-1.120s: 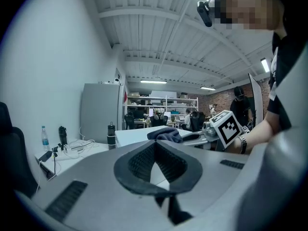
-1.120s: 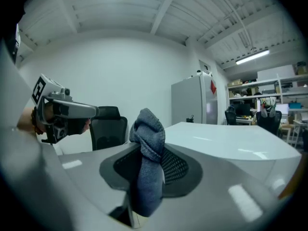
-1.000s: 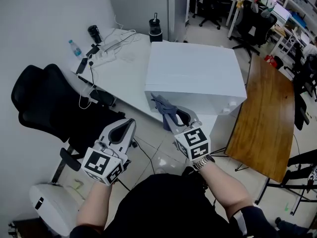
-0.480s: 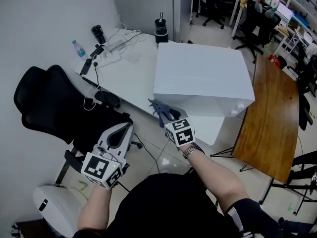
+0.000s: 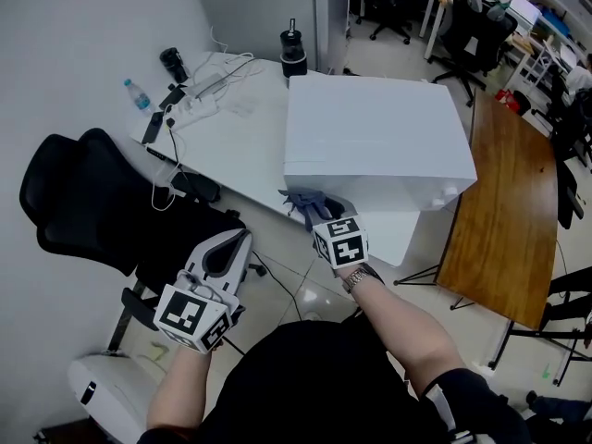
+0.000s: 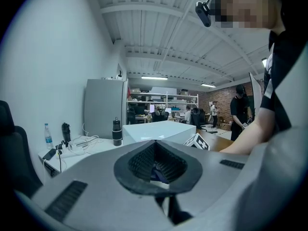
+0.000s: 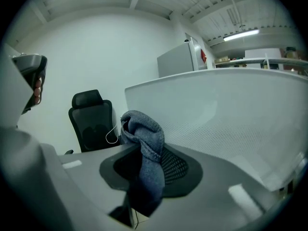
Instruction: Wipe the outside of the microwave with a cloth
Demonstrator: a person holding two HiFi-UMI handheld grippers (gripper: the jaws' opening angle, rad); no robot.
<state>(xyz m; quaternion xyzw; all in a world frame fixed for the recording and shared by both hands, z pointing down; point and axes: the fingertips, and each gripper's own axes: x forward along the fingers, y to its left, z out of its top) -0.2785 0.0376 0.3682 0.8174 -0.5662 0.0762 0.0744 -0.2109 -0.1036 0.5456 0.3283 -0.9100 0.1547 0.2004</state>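
Nearest, the left claw (image 5: pixel 237 241) hangs low over the black office chair (image 5: pixel 88 202), its jaws pressed together with nothing between them. Ahead and to its right, the right claw (image 5: pixel 317 213) is clamped on a bunched grey-blue cloth (image 5: pixel 302 202), which sticks up past the jaw tips. The cloth sits at the lower left corner of the white microwave (image 5: pixel 375 137), on its near face; whether it touches cannot be told. The microwave stands on the white desk (image 5: pixel 236 151). Further back on the desk lie a power strip (image 5: pixel 197 105) with cables, a water bottle (image 5: pixel 137 94) and a black flask (image 5: pixel 293 52).
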